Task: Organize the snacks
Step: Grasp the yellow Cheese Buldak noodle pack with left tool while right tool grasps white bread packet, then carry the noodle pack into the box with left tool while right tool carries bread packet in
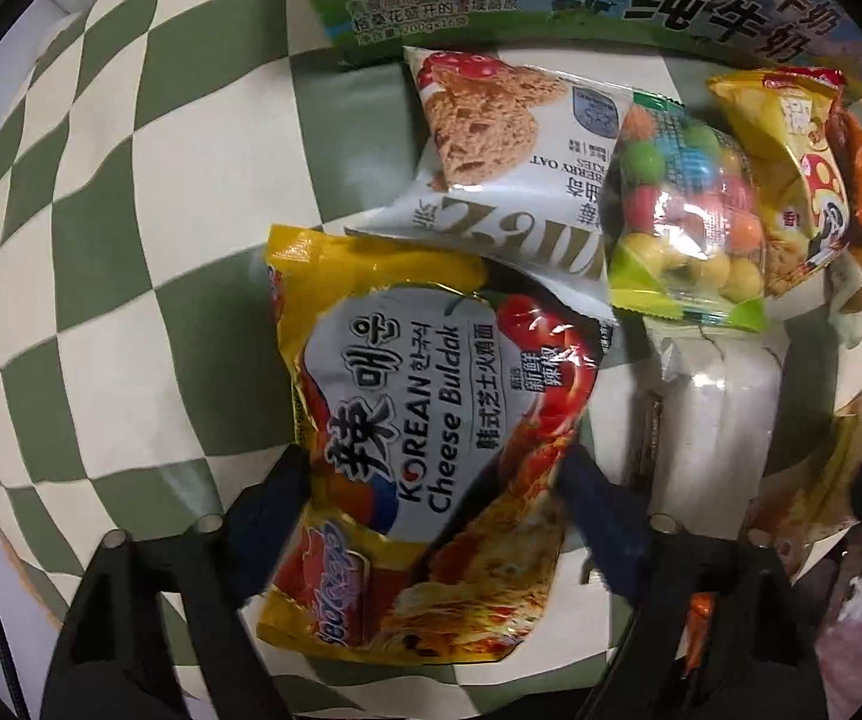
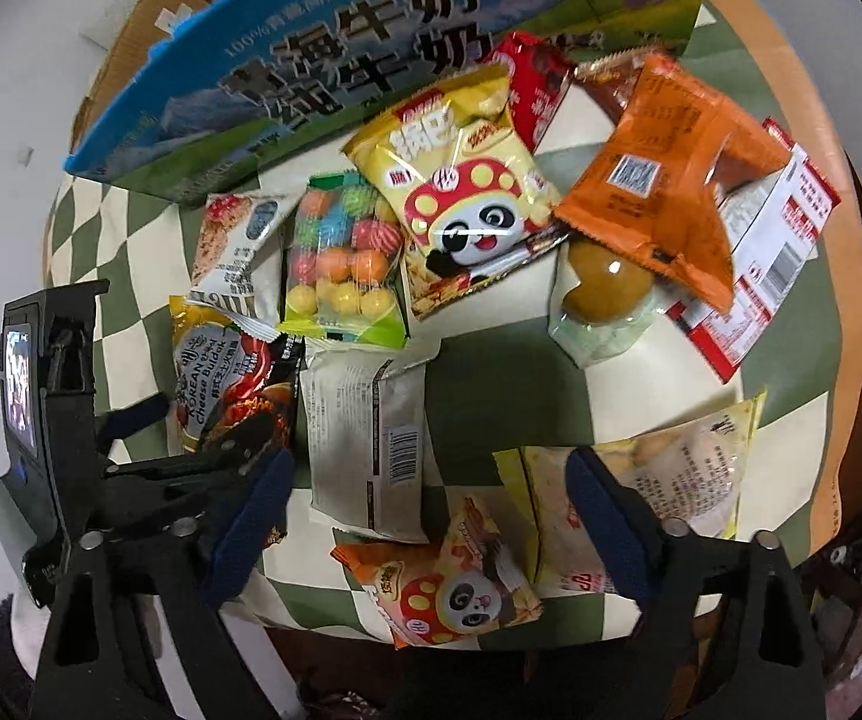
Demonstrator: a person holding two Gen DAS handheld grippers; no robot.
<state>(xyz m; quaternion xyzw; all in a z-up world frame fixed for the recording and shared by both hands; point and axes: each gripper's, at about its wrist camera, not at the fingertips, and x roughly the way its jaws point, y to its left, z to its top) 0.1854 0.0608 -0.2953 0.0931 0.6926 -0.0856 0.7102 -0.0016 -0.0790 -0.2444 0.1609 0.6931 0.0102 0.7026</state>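
**Left tool astride the noodle packet, right tool idle over the near edge**

Left tool [image 1: 431,480]: fingers spread wide, one on each side of the Korean Cheese Buldak noodle packet [image 1: 425,438]. Cannot tell whether the pads press the wrapper or only flank it. Packet lies flat on the checked tablecloth [image 1: 101,240] toward the table's left side; its long axis runs straight away from this tool, so the fingers span its short width. Far end of the packet overlaps the oat cookie bag [image 1: 491,138].

Next along: candy ball bag [image 2: 341,264], then the panda crisps bag [image 2: 461,198] and the orange packet [image 2: 665,180] toward the right edge. Milk carton box [image 2: 371,60] stands along the far edge.

Right tool [image 2: 431,510]: wide, holding nothing, above the small panda packet [image 2: 449,588] at the near edge.

Judgement: left arm is plainly the nearer to the noodles; closing across the width is the move.
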